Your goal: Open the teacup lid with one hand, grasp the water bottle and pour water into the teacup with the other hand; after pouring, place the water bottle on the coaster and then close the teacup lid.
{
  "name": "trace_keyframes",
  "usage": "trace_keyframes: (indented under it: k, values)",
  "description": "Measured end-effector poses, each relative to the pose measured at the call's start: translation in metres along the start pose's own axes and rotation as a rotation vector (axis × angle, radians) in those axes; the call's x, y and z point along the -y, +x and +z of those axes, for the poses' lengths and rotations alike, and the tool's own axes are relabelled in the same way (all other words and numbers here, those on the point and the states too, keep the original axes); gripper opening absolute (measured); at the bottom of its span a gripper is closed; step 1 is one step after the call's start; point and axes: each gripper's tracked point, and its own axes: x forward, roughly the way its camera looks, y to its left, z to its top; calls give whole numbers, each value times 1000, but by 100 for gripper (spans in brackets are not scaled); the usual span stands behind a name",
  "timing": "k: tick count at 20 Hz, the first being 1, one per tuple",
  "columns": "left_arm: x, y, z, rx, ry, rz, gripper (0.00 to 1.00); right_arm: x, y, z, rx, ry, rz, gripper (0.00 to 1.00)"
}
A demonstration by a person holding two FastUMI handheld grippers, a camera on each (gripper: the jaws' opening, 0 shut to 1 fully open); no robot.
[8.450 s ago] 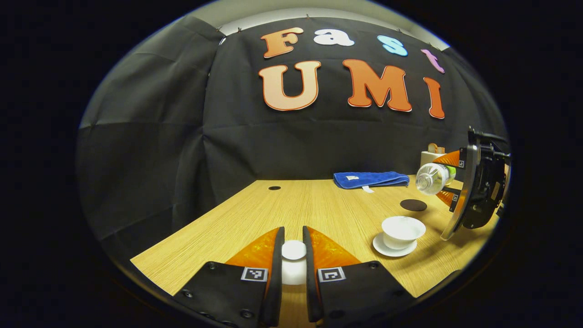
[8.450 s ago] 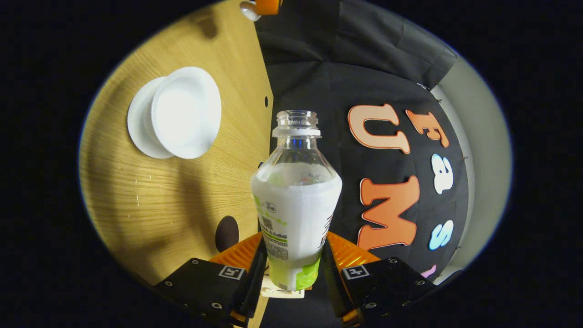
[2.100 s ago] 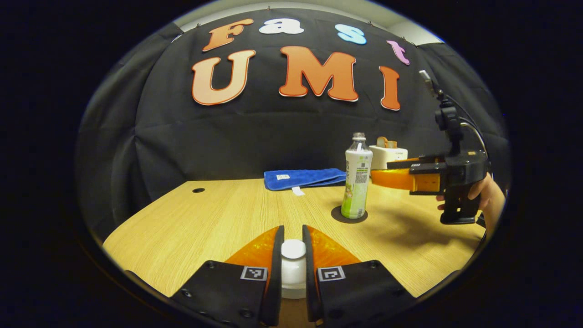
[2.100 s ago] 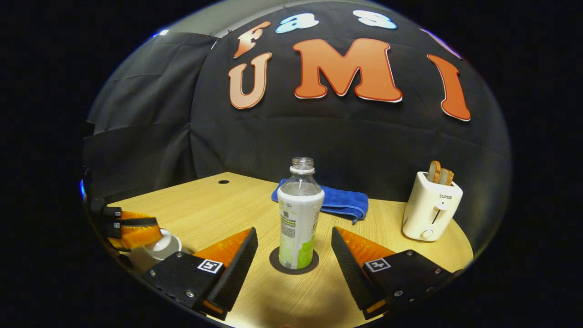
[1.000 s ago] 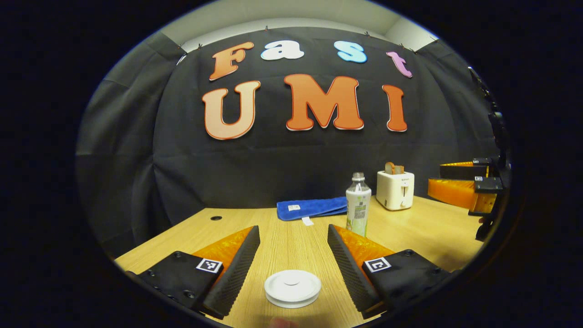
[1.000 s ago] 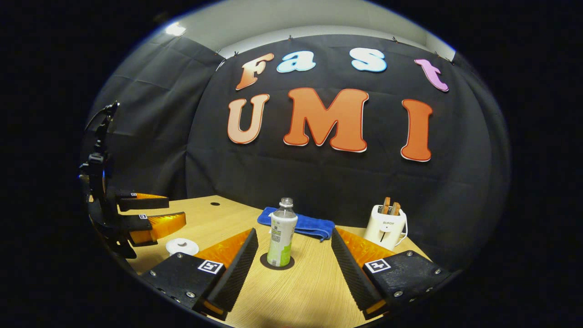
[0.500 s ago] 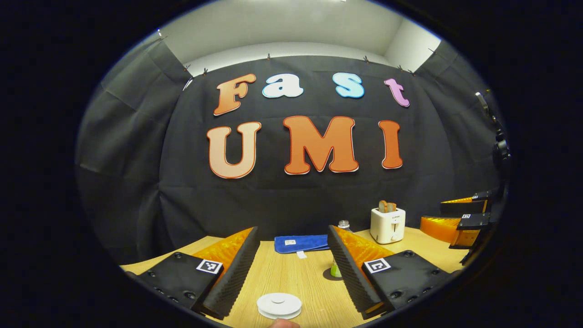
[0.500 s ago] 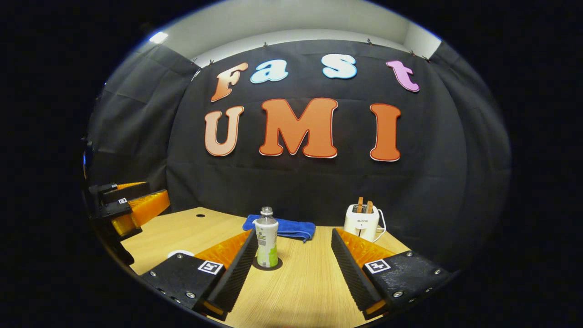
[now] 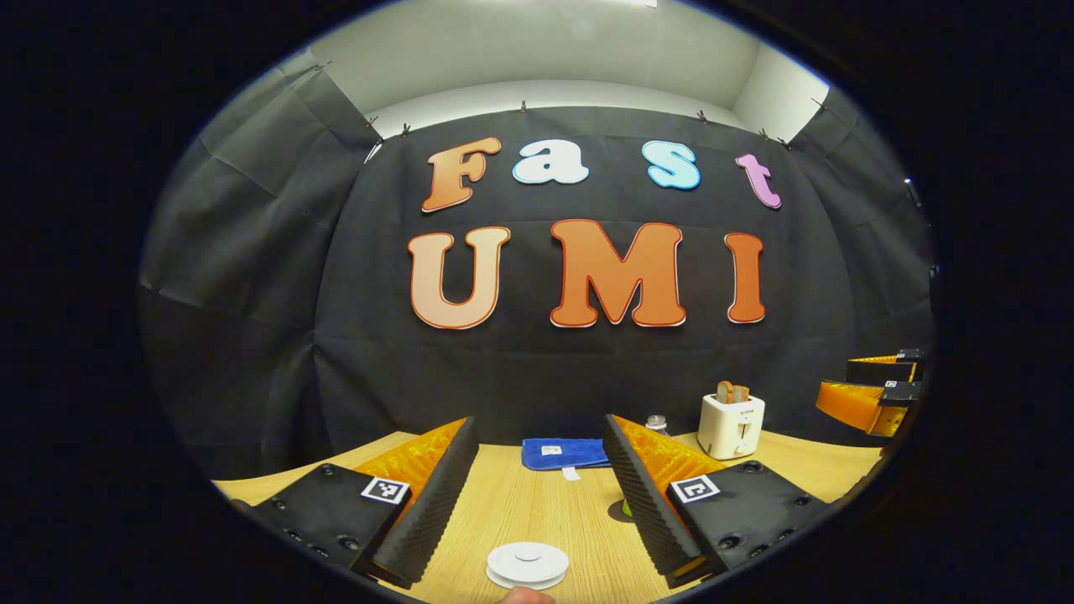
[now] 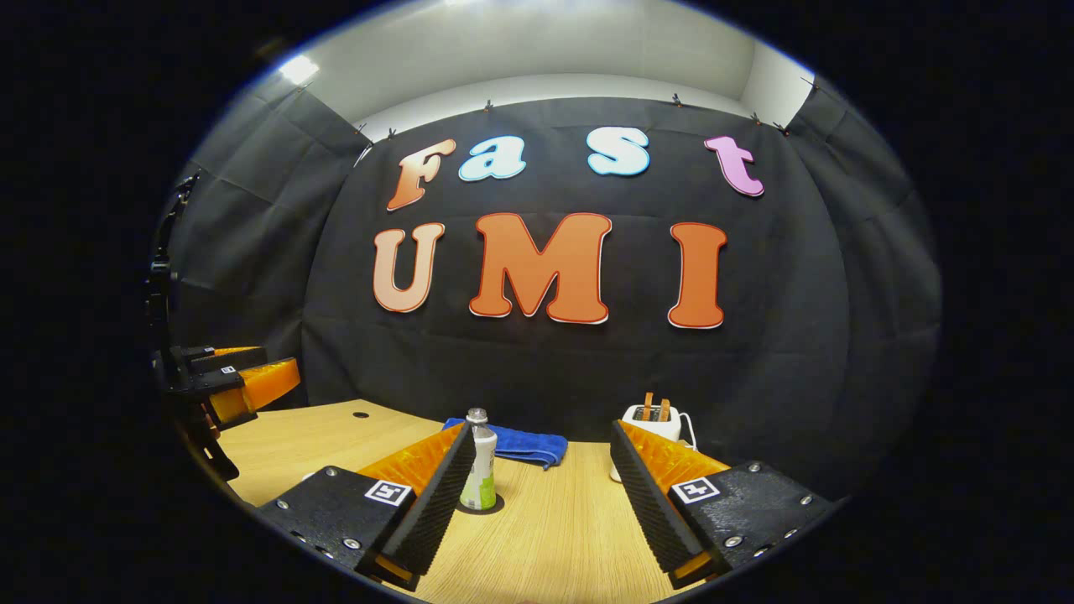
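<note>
The white teacup [image 9: 527, 564] sits low between my fingers in the left gripper view, its lid resting on it. My left gripper [image 9: 539, 419] is open above and behind it, touching nothing. The water bottle [image 10: 478, 461] stands upright on the dark coaster [image 10: 487, 506], just beyond the left finger of my open right gripper [image 10: 540, 426]. In the left gripper view the bottle [image 9: 657, 422] is mostly hidden behind my right finger. The left gripper [image 10: 239, 377] hangs at the far left of the right gripper view. The right gripper [image 9: 873, 393] hangs at the far right of the left gripper view.
A folded blue towel [image 10: 522, 445] lies at the back of the wooden table [image 10: 554, 537]. A white toaster [image 9: 732, 414] with bread in it stands at the back right. A small hole [image 10: 360, 414] marks the table's far left.
The lid went from my left gripper onto the teacup, and the bottle from my right gripper onto the coaster. Both grippers opened, drew back and tilted up.
</note>
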Motion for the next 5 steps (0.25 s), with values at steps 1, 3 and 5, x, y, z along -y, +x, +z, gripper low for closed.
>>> trace_keyframes:
  k: [1, 3, 5]
  values:
    - [-2, 1, 0, 0, 5, 5, 96, -1, 1, 0, 1, 2, 3, 97]
    - [-4, 0, 3, 3, 15, 9, 97, -1, 3, 0, 7, 3, 1, 97]
    - [-3, 1, 5, 24, 13, 1, 95, -2, 3, 4, 24, -3, -2, 97]
